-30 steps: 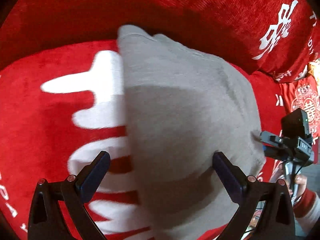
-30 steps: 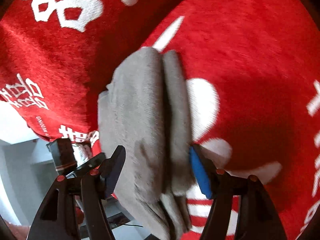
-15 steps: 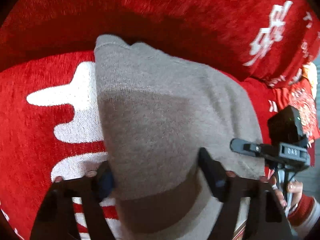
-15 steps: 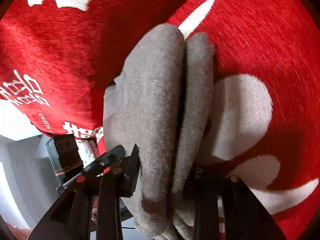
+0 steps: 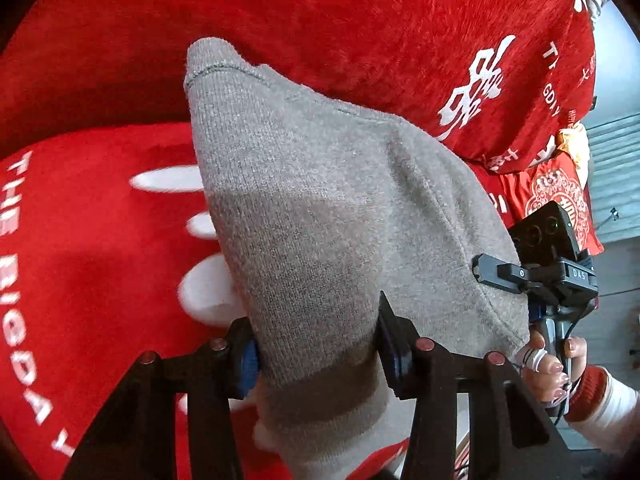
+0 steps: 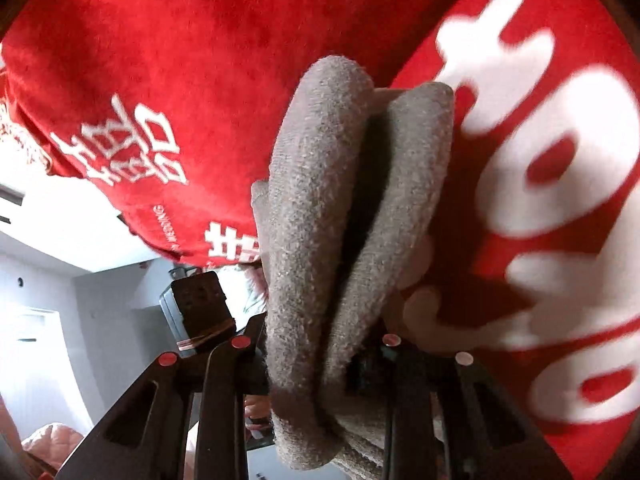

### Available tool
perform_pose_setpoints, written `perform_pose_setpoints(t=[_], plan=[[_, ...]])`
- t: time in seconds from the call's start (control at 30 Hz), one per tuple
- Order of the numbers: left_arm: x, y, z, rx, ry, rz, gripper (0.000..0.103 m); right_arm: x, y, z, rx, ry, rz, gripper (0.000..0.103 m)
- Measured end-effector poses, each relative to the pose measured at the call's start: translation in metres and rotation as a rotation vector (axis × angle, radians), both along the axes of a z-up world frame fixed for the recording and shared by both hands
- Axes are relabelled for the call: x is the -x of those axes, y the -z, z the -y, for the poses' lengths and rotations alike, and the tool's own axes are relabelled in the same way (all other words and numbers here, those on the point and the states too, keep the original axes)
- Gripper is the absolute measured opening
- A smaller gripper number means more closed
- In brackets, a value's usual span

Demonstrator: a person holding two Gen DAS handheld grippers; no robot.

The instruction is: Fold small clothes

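Two grippers are both clamped on one grey knitted garment [image 5: 320,208], which fills the centre of each wrist view. In the left wrist view the left gripper [image 5: 316,354] sits at the bottom centre with the grey cloth bunched between its fingers; its jaws have just been closing, and the pads now press the fabric from both sides. At the right edge of that frame the right gripper [image 5: 496,274] bites the garment's right-hand edge, with the person's hand [image 5: 560,364] on its handle below. In the right wrist view the garment shows as two thick rolled layers running up from the bottom centre, pinched between that gripper's fingers, which have likewise just closed on it. The left gripper's own pads are partly hidden by cloth in this view, so how deep its bite goes is hard to tell.

Behind the cloth lies a red blanket with white lettering [image 5: 80,280], spreading across both frames.

The garment looks already doubled, so the step in hand is probably lifting it to carry or fold it once more. The next move calls for both hands to travel together, keeping the layers aligned while laying the bundle flat on the blanket.
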State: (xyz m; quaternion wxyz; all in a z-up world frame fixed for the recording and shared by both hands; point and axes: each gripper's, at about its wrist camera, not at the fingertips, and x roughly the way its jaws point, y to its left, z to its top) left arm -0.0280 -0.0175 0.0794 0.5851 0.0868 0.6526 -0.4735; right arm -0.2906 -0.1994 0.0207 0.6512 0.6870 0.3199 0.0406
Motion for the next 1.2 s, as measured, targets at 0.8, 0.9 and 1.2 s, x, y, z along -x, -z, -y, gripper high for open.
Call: perform_pose_setpoints(t=[0.8,0.9,1.2], plan=[[-0.019,0.030,-0.115,-0.264,-0.091,0.229,0.055,-0.037,0.003,-0.081,0.633,-0.295,-0.531,0.018],[-0.012,0.028,-0.115,-0.297,-0.088,0.318,0.064,-0.028,0.015,-0.079,0.704,-0.313,-0.566,0.020],[-0.004,0.005,-0.127,-0.393,-0.133,0.329,0.064,-0.006,-0.012,-0.087,0.615,-0.232,-0.635,0.022]])
